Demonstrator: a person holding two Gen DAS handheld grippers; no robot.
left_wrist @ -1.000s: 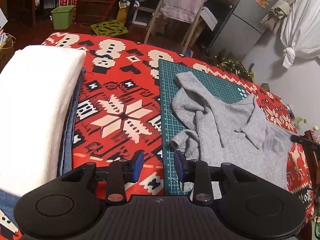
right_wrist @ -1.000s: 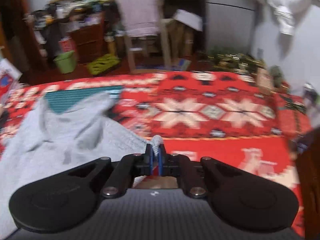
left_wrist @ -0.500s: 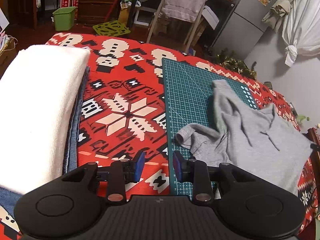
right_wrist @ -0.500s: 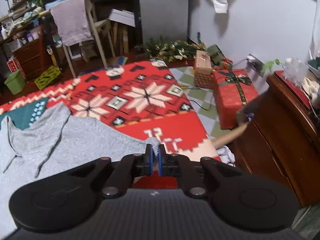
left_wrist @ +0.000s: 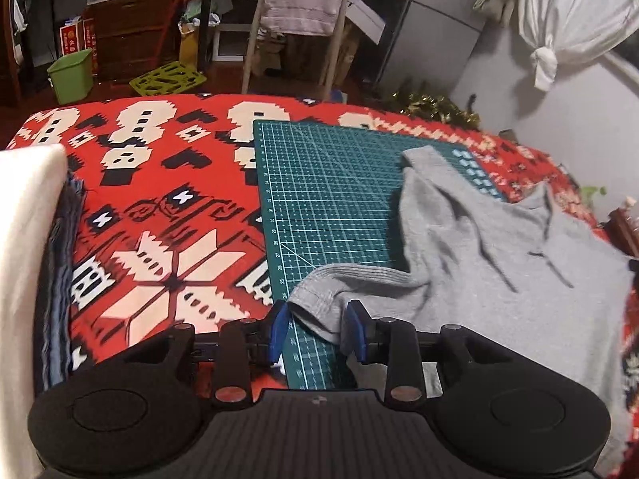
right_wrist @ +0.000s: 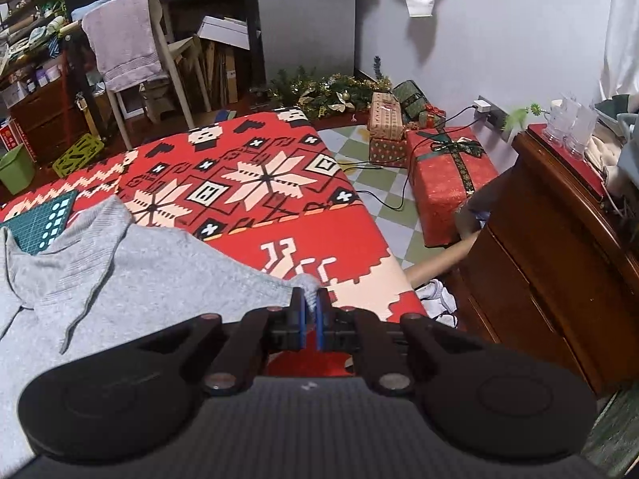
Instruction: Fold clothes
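Note:
A grey knit hoodie (left_wrist: 499,255) lies spread over the green cutting mat (left_wrist: 331,191) and the red patterned cloth. Its ribbed sleeve cuff (left_wrist: 319,303) reaches between the blue pads of my left gripper (left_wrist: 317,329), which stands open around it. In the right wrist view the same hoodie (right_wrist: 139,271) stretches to the left, and my right gripper (right_wrist: 310,311) is shut on a corner of its hem near the table's right edge.
A stack of folded laundry, white on top of blue denim (left_wrist: 28,263), sits at the left. The table's right edge (right_wrist: 383,239) drops to a tiled floor with wrapped gift boxes (right_wrist: 451,175). A wooden cabinet (right_wrist: 559,239) stands close on the right.
The right gripper pulled the hoodie to the right, stretching it flat. The left gripper moved right and forward, so the sleeve cuff now lies between its open fingers.

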